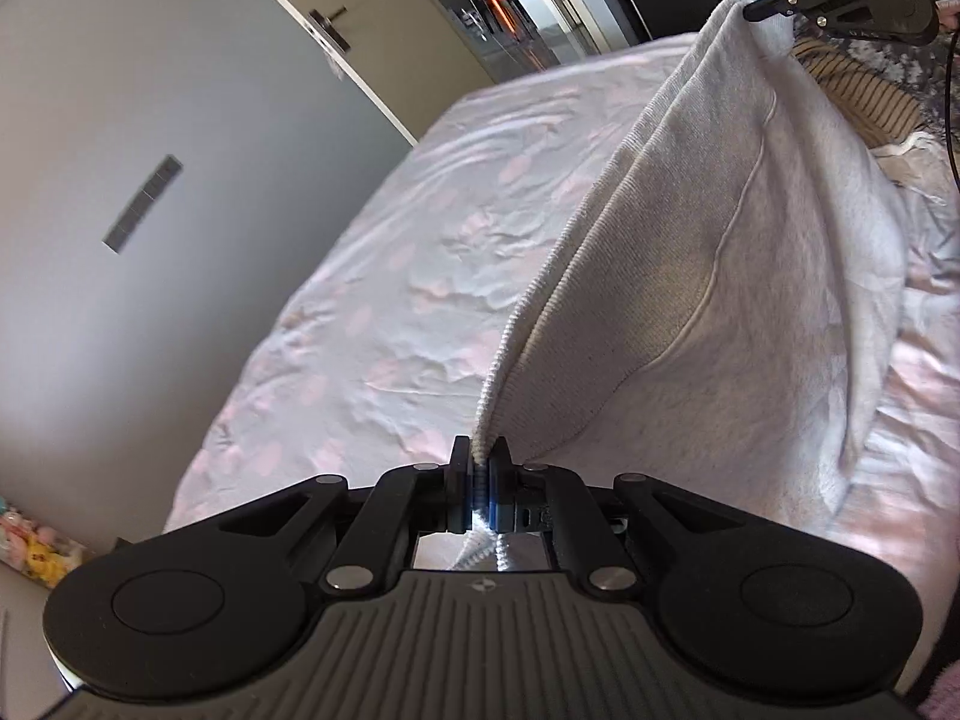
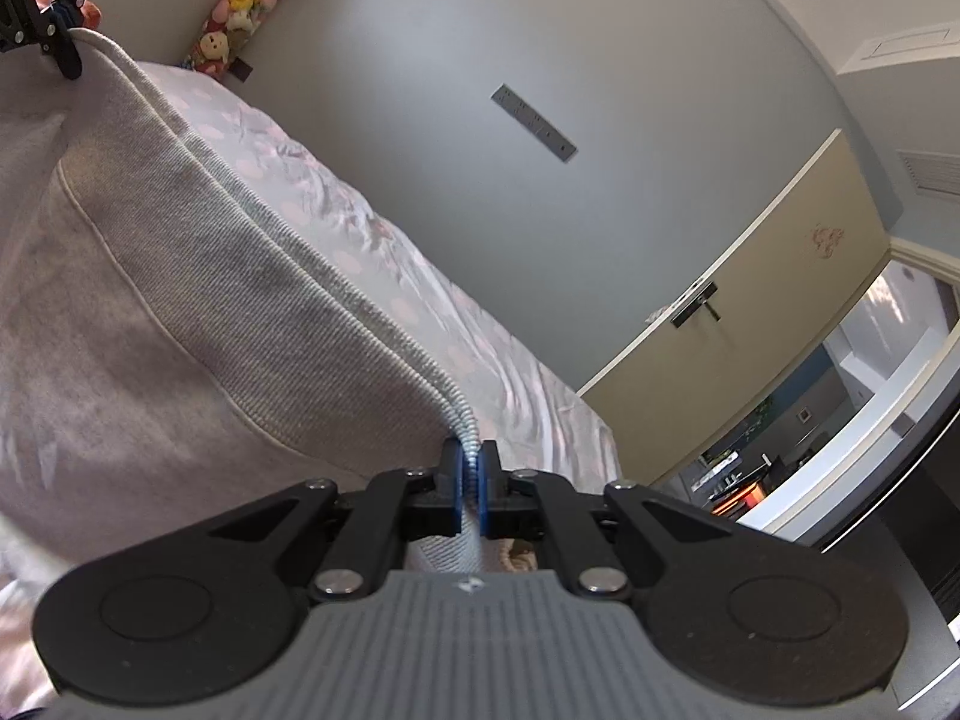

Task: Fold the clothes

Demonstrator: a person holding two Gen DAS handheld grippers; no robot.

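Note:
A light grey sweatshirt [image 1: 720, 276] with a ribbed hem hangs stretched between my two grippers above the bed. My left gripper [image 1: 480, 450] is shut on one end of the ribbed hem. My right gripper [image 2: 472, 456] is shut on the other end of the hem; the sweatshirt shows there too [image 2: 180, 276]. The right gripper also shows in the left wrist view [image 1: 774, 0] at the top right, and the left gripper shows in the right wrist view [image 2: 60, 42] at the top left. The garment's lower part drapes down onto the bed.
The bed [image 1: 390, 276] has a white sheet with pink spots. A striped beige cloth [image 1: 864, 96] and other clothes lie at the far right. A grey wall and a door [image 2: 750, 300] stand beside the bed. Plush toys [image 2: 246, 6] sit by the wall.

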